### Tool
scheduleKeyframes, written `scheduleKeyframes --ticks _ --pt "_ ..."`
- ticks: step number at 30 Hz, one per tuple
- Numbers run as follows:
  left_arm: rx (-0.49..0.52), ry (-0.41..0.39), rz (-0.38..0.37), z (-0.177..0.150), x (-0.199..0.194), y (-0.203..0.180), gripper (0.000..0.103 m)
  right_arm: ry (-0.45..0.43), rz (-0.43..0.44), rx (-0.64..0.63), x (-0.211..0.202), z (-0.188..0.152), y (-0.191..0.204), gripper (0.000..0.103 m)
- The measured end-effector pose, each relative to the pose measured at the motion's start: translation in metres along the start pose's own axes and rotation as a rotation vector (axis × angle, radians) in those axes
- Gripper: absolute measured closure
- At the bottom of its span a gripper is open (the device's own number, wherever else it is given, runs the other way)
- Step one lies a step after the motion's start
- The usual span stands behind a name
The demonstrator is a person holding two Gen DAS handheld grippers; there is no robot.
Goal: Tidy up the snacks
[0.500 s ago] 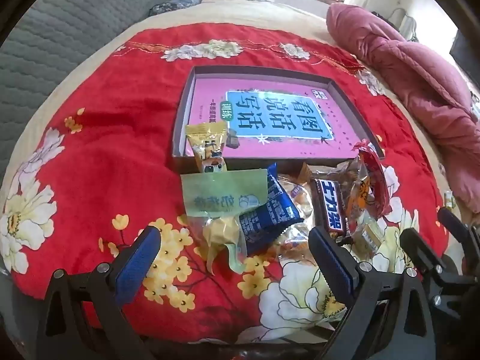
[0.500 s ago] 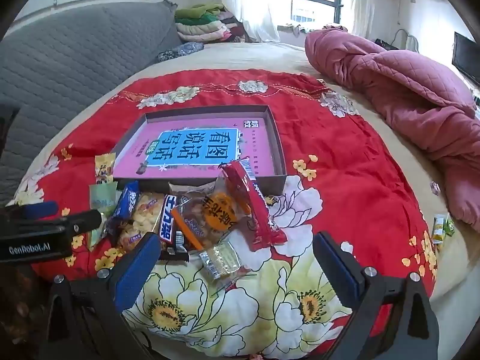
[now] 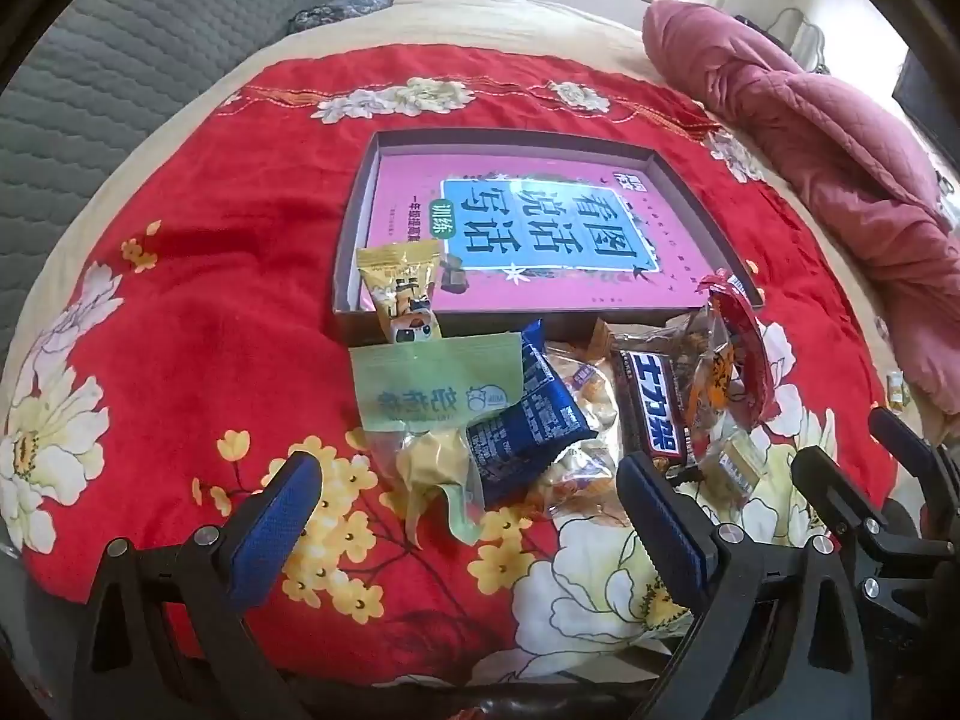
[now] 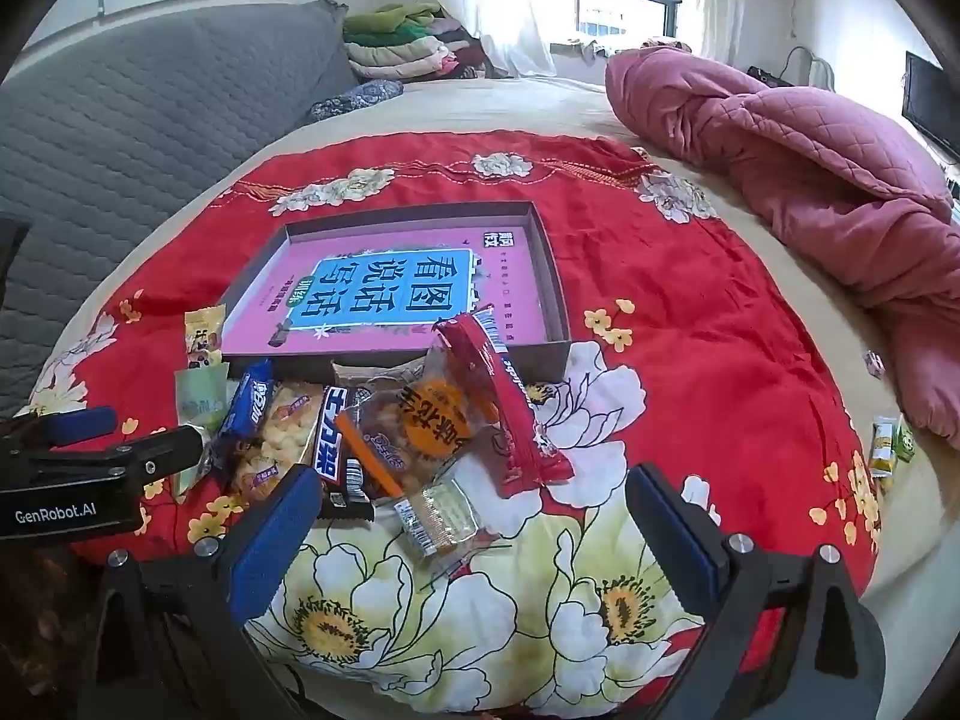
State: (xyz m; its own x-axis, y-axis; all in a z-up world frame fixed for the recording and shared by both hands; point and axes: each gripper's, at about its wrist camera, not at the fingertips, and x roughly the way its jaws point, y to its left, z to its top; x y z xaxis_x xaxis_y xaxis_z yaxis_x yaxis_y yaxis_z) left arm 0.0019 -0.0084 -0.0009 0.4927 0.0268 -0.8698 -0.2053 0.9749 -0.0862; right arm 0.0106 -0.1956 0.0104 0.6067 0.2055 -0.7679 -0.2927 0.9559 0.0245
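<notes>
A shallow brown box [image 3: 354,228] [image 4: 555,276] with a pink book in it lies on the red flowered cloth. Against its near wall lies a heap of snacks: a yellow packet [image 3: 402,282] leaning over the box edge, a green pouch [image 3: 435,387], a blue packet [image 3: 528,426], a dark chocolate bar [image 3: 651,405] [image 4: 333,441], an orange-labelled bag [image 4: 429,414], a long red bar [image 4: 504,402] and a small clear biscuit pack [image 4: 438,516]. My left gripper [image 3: 468,510] hovers open just short of the green pouch. My right gripper [image 4: 474,531] is open around the biscuit pack, not touching it.
A rumpled pink quilt [image 4: 798,162] lies at the right of the bed. A grey padded headboard [image 4: 150,114] runs along the left. Two small packets [image 4: 888,444] sit at the bed's right edge. Folded clothes [image 4: 402,42] are stacked at the back.
Both grippers have edged slightly closer to the snack heap. No snack has moved and both stay open.
</notes>
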Motion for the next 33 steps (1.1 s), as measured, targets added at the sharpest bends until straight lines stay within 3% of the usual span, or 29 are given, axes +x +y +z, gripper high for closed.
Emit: scheduleKeyframes --ticks 33 --pt "0.003 0.011 0.001 -0.0002 0.0009 0.0006 0.004 -0.003 0.005 -0.011 -0.0008 -0.0017 0.0015 0.001"
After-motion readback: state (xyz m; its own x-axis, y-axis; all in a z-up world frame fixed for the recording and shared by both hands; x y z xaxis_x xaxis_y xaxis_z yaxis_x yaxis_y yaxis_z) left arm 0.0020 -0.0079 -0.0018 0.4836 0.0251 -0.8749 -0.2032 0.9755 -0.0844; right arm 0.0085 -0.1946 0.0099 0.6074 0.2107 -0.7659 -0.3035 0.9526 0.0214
